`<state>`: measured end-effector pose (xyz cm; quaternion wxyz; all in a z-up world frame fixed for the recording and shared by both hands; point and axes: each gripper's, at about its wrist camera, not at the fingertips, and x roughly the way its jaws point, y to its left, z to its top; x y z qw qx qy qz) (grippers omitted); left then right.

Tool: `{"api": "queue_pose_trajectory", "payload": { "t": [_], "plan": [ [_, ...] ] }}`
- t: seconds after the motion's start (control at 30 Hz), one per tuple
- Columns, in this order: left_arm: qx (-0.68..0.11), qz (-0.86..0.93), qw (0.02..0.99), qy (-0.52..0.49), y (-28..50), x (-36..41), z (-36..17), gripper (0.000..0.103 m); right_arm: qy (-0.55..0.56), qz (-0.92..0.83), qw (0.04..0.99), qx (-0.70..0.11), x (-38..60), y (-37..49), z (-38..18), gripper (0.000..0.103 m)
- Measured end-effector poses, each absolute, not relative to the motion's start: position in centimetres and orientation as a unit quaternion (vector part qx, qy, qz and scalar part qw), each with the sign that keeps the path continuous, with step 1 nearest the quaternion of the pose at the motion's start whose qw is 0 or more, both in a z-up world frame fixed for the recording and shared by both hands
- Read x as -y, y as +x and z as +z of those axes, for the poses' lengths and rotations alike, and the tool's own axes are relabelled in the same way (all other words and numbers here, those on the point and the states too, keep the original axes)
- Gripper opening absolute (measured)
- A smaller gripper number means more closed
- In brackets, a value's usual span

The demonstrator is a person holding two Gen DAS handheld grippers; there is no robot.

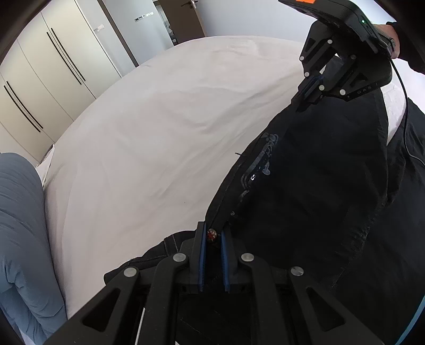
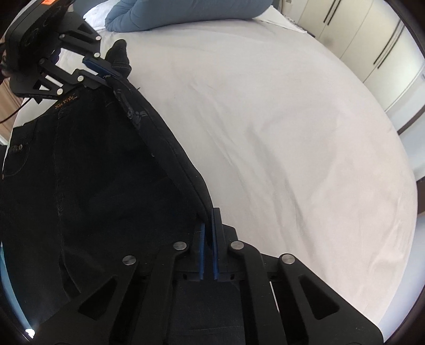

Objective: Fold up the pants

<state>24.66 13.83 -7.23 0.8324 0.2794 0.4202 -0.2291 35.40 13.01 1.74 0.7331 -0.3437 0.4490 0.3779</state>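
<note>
Black jeans [image 1: 318, 185] hang lifted over a white bed, stretched between both grippers. My left gripper [image 1: 212, 236] is shut on the waistband by its red-centred button [image 1: 211, 234]. The same left gripper [image 2: 106, 70] shows at the upper left of the right wrist view, pinching the waistband end. My right gripper [image 2: 209, 223] is shut on the folded edge of the jeans [image 2: 93, 172], with dark cloth between its blue pads. The right gripper [image 1: 309, 96] also appears at the upper right of the left wrist view, clamped on the far edge of the cloth.
The white bed sheet [image 1: 159, 132] spreads wide to the side of the jeans. A blue-grey pillow [image 2: 186, 10] lies at the head of the bed. Pale wardrobe doors [image 1: 39, 79] stand beyond the bed. A black cable [image 1: 403, 106] hangs from the right gripper.
</note>
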Motion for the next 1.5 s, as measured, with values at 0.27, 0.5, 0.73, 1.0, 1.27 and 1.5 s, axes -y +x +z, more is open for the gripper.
{"api": "queue_pose_trajectory", "payload": {
  "t": [0.27, 0.5, 0.73, 1.0, 1.27, 1.5],
  "plan": [
    [-0.404, -0.237, 0.834, 0.293, 20.1, -15.7, -5.2, 0.010, -0.430, 0.391, 0.719, -0.382, -15.4, 28.5, 3.3, 0.001],
    [-0.393, -0.260, 0.799, 0.374, 12.1, -13.6, -6.6, 0.010, -0.550, 0.406, 0.657, -0.318, -18.6, 18.0, 1.8, 0.001],
    [-0.395, -0.287, 0.765, 0.419, 4.4, -12.3, -8.4, 0.010, -0.660, 0.393, 0.592, -0.243, -19.6, 8.8, -1.1, 0.001],
    [-0.398, -0.305, 0.729, 0.466, 0.4, -12.1, -11.2, 0.010, -0.727, 0.401, 0.520, -0.198, -21.6, 2.5, -5.8, 0.001],
    [-0.405, -0.316, 0.709, 0.483, 0.1, -11.8, -11.4, 0.010, -0.733, 0.409, 0.508, -0.192, -22.9, -2.5, -7.3, 0.001],
    [-0.410, -0.325, 0.706, 0.478, -1.0, -12.0, -12.1, 0.010, -0.722, 0.402, 0.525, -0.201, -20.3, -5.8, -6.5, 0.001]
  ]
}}
